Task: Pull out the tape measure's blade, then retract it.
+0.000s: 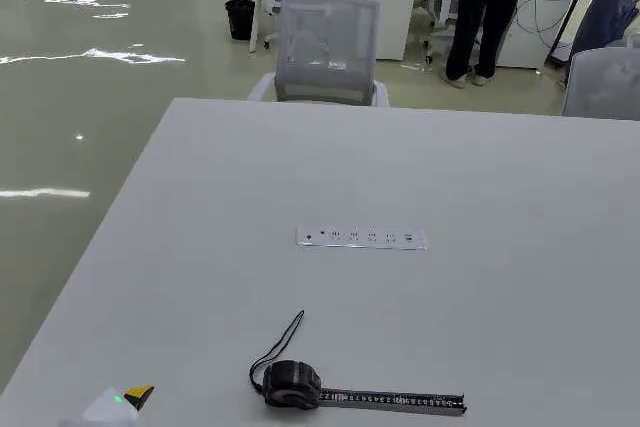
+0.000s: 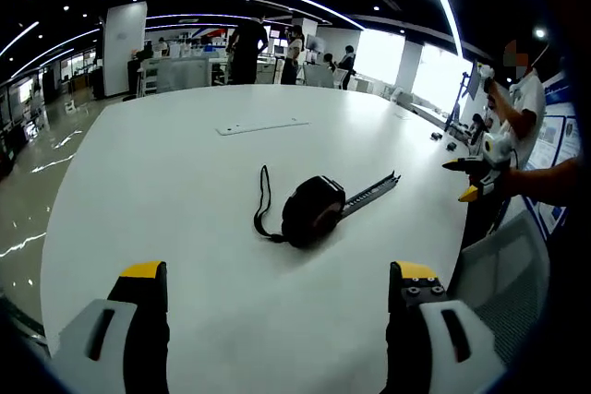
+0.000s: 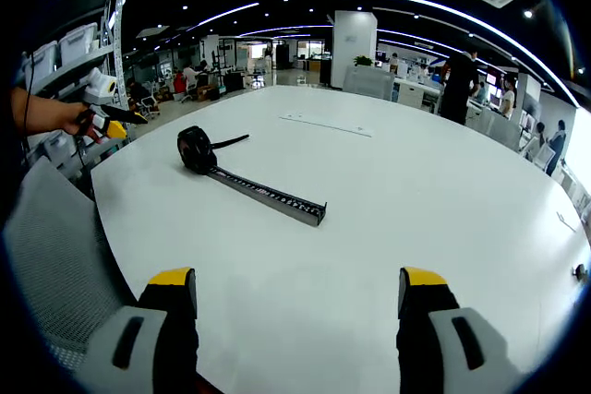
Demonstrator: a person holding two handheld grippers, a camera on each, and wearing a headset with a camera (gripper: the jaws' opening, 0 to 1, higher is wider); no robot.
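Note:
A black tape measure lies near the table's front edge, its blade pulled out flat to the right and a black wrist strap trailing behind it. My left gripper stands open, low over the table, well short of the tape measure, and its yellow tip shows as the left gripper at the bottom left of the head view. My right gripper is open too, held back from the blade's end. Neither gripper holds anything.
A white power strip lies mid-table beyond the tape. The white table stretches wide on all sides. A grey mesh chair stands at the far edge, with a person and desks behind it.

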